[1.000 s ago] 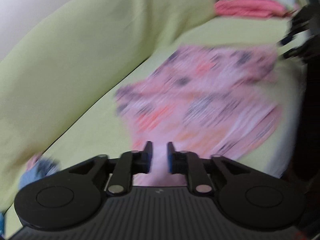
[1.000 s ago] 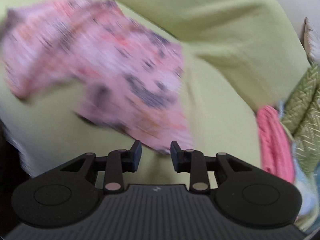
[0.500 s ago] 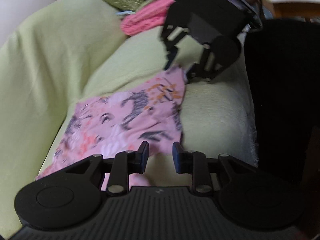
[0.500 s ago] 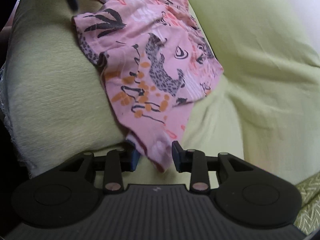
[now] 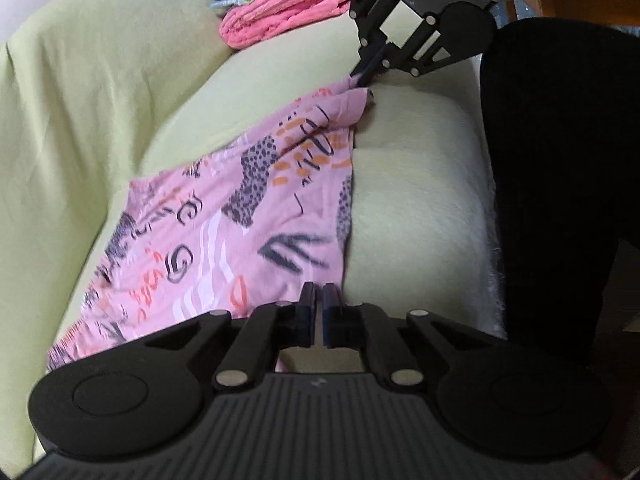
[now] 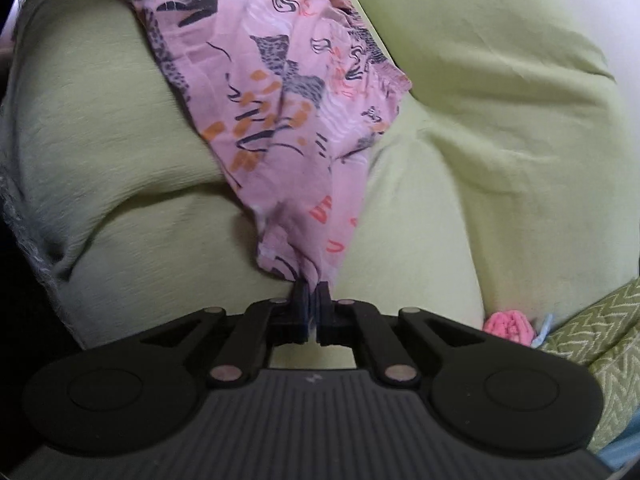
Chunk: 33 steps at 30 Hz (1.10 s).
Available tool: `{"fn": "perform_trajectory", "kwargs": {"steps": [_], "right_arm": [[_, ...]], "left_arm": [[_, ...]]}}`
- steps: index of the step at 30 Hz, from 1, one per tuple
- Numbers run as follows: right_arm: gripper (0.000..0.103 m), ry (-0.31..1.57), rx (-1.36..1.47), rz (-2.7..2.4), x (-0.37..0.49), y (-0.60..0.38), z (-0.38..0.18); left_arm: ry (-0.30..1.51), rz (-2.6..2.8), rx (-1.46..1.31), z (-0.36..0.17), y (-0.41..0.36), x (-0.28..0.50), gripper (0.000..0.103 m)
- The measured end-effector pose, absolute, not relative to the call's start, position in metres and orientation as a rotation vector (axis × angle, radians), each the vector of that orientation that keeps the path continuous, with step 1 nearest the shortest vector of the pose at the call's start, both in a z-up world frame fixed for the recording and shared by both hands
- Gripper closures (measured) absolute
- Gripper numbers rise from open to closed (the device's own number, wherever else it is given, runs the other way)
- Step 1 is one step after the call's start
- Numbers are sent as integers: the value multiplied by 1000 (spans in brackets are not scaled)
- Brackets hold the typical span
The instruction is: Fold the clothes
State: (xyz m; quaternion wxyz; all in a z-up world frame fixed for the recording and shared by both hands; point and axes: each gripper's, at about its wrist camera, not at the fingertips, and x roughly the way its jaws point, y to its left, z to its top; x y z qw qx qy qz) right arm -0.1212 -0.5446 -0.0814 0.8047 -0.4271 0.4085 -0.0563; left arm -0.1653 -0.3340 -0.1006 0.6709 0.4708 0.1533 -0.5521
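Pink printed cloth, the garment (image 5: 224, 240) to be folded, lies flat across the pale green sofa seat (image 5: 416, 184), its near edge running along the seat's front. Half a second ago both pairs of jaws stood open at that edge; they have just closed. The right gripper (image 6: 311, 292) now pinches one bunched corner, the fabric gathered into a tight tuck between its pads. The left gripper (image 5: 319, 300) is closed at the other corner of the same edge, with cloth drawn in at its tips. With both corners apparently secured, the garment looks ready to be lifted off the seat and carried over for a first fold.
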Motion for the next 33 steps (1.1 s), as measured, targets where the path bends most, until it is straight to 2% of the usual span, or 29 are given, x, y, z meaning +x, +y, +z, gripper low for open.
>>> {"fn": "perform_trajectory", "kwargs": {"steps": [3,7,9,13,20,33], "right_arm": [[88,950,-943,-205,-113,-544,-79],[86,946,-773,-275,-113,-538,-46],[85,909,-611,-285,-115,-529,-23],[79,812,-321,-262,-111,-500,15],[75,726,-55,-228,-94,-444,40],[75,735,-64,-187,-55,-336,44]], "left_arm": [[368,-1235,1027,-85,-317,-158,92],[394,-1182,939,-57,-289,-130,87],[413,-1144,895,-46,-275,-114,79],[472,-1058,834,-34,-249,-82,79],[555,-966,764,-24,-210,-47,79],[533,-954,719,-20,-157,-3,77]]}}
